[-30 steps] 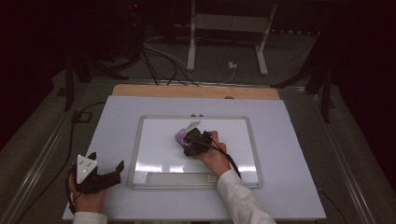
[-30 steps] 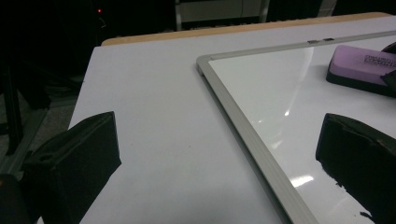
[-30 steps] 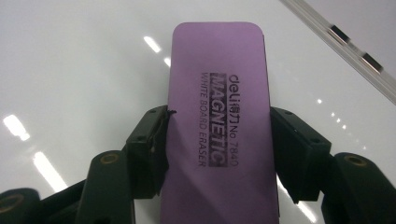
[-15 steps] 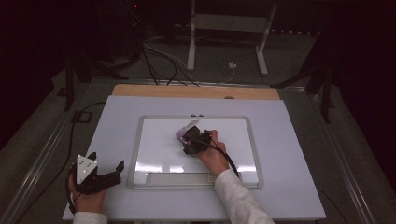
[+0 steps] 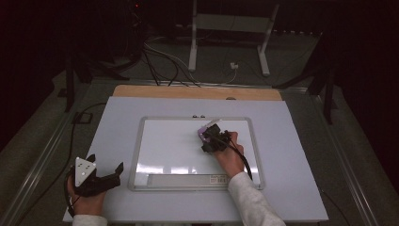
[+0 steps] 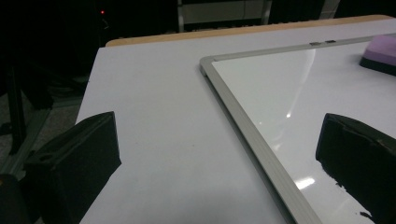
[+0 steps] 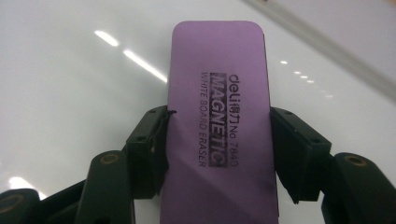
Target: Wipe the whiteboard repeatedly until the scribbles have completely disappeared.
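I read print on the purple eraser [image 7: 219,116] in the right gripper view, black text running lengthwise on its top face: "deli", some characters I can't make out, "No. 7840", "MAGNETIC" in a dark bar, "WHITE BOARD ERASER". The label strip [image 5: 221,178] on the whiteboard's bottom edge in the high view is too small to read.

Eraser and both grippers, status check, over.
Right gripper shut on purple eraser, flat on whiteboard. Left gripper open, idle beside board. Nothing in the way.

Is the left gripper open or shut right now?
Open. The left gripper has its jaws spread wide apart, nothing between them, above the whiteboard's frame.
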A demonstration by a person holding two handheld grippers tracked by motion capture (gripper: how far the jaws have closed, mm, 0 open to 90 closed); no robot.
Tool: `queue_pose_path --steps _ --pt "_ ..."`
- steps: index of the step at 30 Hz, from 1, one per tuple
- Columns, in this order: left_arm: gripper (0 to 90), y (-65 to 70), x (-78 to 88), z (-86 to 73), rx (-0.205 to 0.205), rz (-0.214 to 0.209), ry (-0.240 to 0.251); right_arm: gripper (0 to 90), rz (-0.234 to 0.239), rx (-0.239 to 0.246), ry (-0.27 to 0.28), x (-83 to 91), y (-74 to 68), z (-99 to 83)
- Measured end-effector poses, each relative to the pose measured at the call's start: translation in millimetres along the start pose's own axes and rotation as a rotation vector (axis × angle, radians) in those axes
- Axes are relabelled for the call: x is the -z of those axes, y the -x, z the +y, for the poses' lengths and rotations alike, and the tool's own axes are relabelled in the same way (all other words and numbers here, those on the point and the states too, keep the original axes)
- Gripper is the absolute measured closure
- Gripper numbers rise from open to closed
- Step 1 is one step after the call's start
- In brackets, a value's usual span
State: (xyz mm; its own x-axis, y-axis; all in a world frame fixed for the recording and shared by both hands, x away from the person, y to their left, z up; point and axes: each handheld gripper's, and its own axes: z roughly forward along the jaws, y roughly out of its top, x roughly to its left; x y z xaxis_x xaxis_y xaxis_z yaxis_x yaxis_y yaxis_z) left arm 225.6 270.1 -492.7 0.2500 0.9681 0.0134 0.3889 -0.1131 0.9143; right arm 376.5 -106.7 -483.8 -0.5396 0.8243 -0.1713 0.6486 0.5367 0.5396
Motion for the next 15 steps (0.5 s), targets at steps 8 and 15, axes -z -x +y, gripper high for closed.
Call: queue_pose_path --steps 8,15 --pt "0.6 1.3 -1.4 0.0 -0.007 0.001 -0.005 41.6 0.087 0.007 0.052 16.1 -8.2 -18.5" --pt "0.6 0.7 -1.3 0.1 -0.003 0.000 -0.004 41.5 0.101 0.036 0.041 16.5 -15.6 -22.5"
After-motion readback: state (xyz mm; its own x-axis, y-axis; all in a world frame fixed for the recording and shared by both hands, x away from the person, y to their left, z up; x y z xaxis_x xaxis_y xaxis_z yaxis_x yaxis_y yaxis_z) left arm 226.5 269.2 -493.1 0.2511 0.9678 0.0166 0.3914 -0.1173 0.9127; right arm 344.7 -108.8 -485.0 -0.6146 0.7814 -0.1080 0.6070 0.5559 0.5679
